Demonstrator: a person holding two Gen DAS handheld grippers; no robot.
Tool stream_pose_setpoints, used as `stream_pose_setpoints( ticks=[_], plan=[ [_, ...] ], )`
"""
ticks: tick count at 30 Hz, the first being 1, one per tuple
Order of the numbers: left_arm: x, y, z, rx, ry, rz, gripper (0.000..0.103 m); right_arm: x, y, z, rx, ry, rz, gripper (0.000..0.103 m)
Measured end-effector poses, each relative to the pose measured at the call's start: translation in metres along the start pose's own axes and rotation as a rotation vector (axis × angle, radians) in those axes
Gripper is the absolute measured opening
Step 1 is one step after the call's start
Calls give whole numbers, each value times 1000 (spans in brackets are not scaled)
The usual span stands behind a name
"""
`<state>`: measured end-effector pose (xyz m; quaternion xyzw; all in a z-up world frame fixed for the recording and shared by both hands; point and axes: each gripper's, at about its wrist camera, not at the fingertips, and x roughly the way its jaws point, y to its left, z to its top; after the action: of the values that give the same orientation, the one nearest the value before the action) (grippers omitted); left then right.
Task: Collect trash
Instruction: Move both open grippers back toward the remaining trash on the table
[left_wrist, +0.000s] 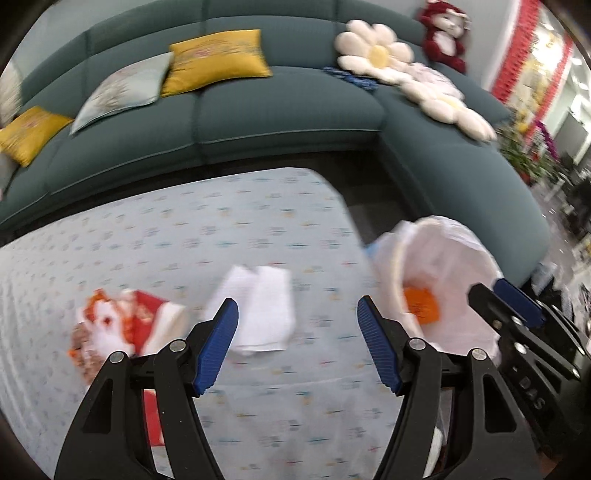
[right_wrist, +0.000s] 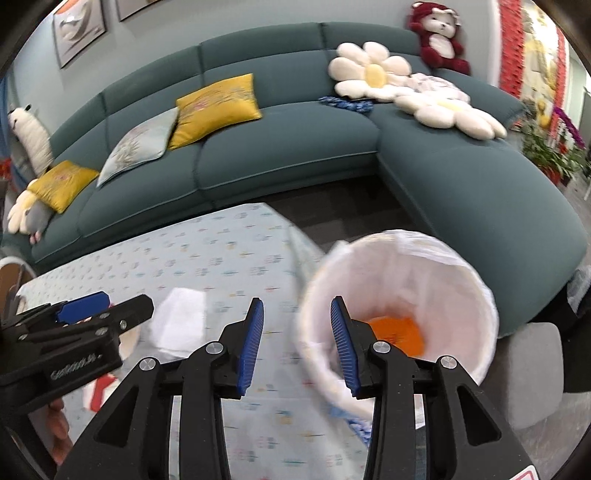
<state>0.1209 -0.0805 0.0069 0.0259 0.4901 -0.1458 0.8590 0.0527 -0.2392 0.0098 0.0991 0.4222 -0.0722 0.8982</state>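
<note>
Only blurry writing here. On the side of the right gripper (left_wrist: 532, 391), raised letters, maybe "DAS", too smeared to be sure. On the side of the left gripper (right_wrist: 79, 371), pale raised letters, too blurred to read. On the orange wrapper (left_wrist: 423, 306) in the bin, dark print, far too small to read.

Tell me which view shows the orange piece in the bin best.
The right wrist view: it looks down into the lined bin, so the orange piece at the bottom shows broadly, one edge behind a gripper finger. The left wrist view shows the orange piece smaller and blurrier, from the side.
</note>
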Motion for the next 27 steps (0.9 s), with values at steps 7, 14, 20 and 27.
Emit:
stream_pose_setpoints(
  ticks=[7,14,20,27],
  plan=[
    [1,62,-2,-97,36,130,64,10,57,2,-69,25,33,37],
    [2,126,-14,-184,97,192,63,29,109,-3,-153,62,47,37],
    [12,176,-31,-255,168,204,57,50,141,-7,-184,114,61,37],
    [28,219,-49,-320,247,170,46,66,161,-12,-190,149,66,37]
  ],
)
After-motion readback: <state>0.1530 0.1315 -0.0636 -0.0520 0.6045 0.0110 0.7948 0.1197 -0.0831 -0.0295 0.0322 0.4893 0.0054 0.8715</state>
